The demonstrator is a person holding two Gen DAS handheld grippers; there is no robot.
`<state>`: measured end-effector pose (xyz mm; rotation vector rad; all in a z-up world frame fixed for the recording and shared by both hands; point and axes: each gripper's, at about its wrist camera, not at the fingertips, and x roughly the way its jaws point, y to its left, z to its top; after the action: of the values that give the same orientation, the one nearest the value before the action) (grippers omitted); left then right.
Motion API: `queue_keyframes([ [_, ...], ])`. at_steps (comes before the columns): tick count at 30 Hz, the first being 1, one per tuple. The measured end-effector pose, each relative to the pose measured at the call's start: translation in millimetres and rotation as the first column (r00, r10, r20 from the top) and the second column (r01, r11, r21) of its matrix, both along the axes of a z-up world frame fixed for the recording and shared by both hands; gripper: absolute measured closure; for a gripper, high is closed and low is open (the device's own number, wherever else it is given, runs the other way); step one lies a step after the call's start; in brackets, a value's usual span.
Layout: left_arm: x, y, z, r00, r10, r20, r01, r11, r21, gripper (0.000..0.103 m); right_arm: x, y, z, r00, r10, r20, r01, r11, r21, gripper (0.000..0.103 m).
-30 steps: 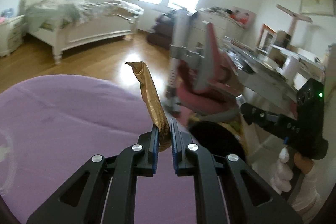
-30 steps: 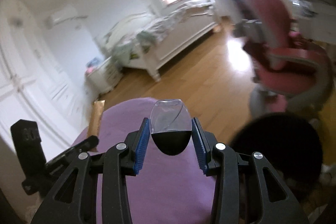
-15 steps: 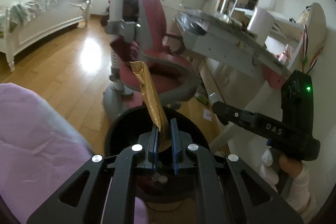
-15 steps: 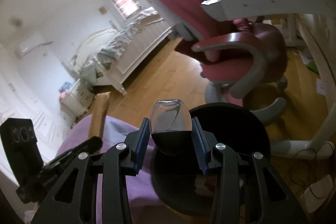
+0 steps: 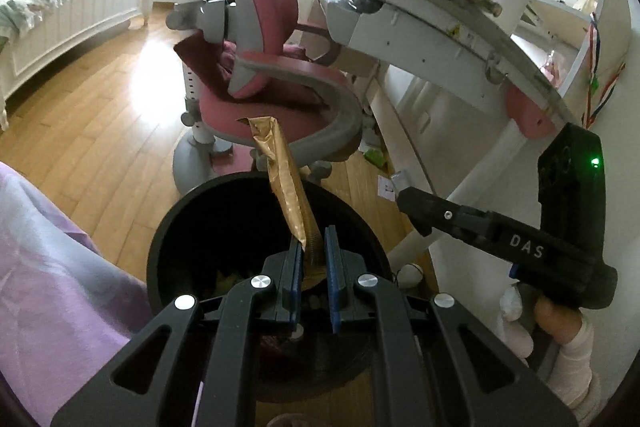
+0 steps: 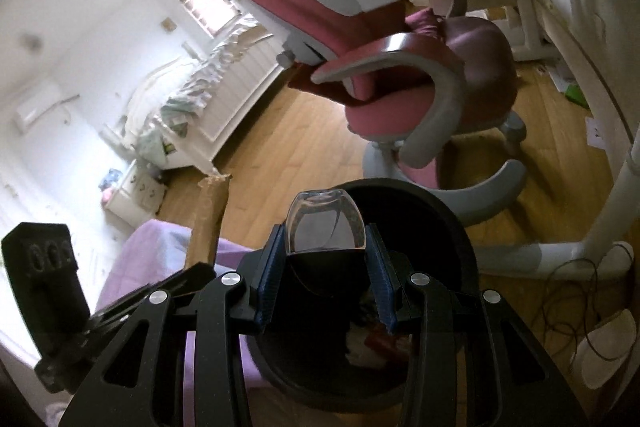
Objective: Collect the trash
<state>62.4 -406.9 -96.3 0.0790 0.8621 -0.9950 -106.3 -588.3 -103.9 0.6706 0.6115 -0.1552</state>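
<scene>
My left gripper [image 5: 313, 241] is shut on a long gold wrapper [image 5: 286, 183], held upright over the open black trash bin [image 5: 172, 227]. My right gripper [image 6: 326, 247] is shut on a clear plastic cup [image 6: 326, 223] and holds it over the same bin [image 6: 460, 235], which has some trash at the bottom. The right gripper's body [image 5: 500, 239] shows at the right of the left wrist view. The left gripper's body [image 6: 44, 291] and the gold wrapper [image 6: 210, 215] show at the left of the right wrist view.
A pink and grey desk chair [image 5: 272, 67] stands just behind the bin. A white desk [image 5: 440, 39] slopes overhead at the right, with its leg [image 6: 624, 163] and cables [image 6: 576, 291] beside the bin. A purple cloth [image 5: 48, 267] lies at the left. A white bed [image 5: 68, 11] stands far left.
Both grippers have swung from over the purple cloth to over the black bin, which now sits closer and right under the fingers. Both still hold their items.
</scene>
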Motion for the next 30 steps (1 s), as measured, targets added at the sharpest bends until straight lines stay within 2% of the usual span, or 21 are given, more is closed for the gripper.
queue_keyframes([
  [4,2.0,-9.8,-1.8,1.0,-0.001,0.003,0.001,1.0,0.017,0.088,-1.6,-3.5,-3.3,1.0,-0.009,-0.014,0.009,1.0,0.009,0.062],
  [6,4.4,-13.3,-3.3,1.0,0.007,0.002,-0.007,0.999,0.035,0.07,-2.4,-6.6,-4.4,1.0,-0.02,-0.021,0.021,1.0,0.021,0.062],
  [8,4.7,-13.8,-2.2,0.999,0.033,0.016,-0.034,0.999,0.042,0.015,-3.0,-8.9,-6.5,0.999,-0.028,-0.037,0.029,0.999,0.031,0.061],
  [9,3.7,-12.7,-0.5,0.998,0.05,0.029,-0.051,0.998,0.036,0.007,-3.8,-8.8,-6.9,0.999,-0.03,-0.04,0.032,0.999,0.032,0.053],
  [10,1.5,-9.5,2.4,0.997,0.067,0.049,-0.068,0.997,0.02,0.006,-4.9,-8.4,-6.4,0.999,-0.034,-0.041,0.036,0.999,0.029,0.045],
  [13,0.9,-6.2,4.6,0.997,0.066,0.044,-0.068,0.997,0.036,0.006,-6.7,-4.3,-3.4,0.998,-0.038,-0.042,0.039,0.999,0.01,0.04],
  [18,0.3,10.4,13.2,0.994,0.103,0.028,-0.103,0.994,0.021,0.006,-5.2,7.3,1.1,0.999,-0.024,-0.038,0.025,1.0,0.005,0.04],
  [23,-8.9,40.2,35.0,0.986,0.151,0.066,-0.151,0.989,-0.01,0.006,0.7,25.1,9.3,0.999,0.01,-0.031,-0.011,1.0,-0.009,0.04],
  [26,-17.3,63.7,50.6,0.976,0.19,0.11,-0.187,0.982,-0.034,0.006,5.4,37.7,15.7,0.999,0.032,-0.026,-0.032,0.999,-0.02,0.04],
  [30,-27.6,101.1,68.5,0.946,0.274,0.171,-0.271,0.962,-0.042,0.006,14.7,61.1,27.6,0.997,0.074,-0.016,-0.074,0.996,-0.039,0.04],
])
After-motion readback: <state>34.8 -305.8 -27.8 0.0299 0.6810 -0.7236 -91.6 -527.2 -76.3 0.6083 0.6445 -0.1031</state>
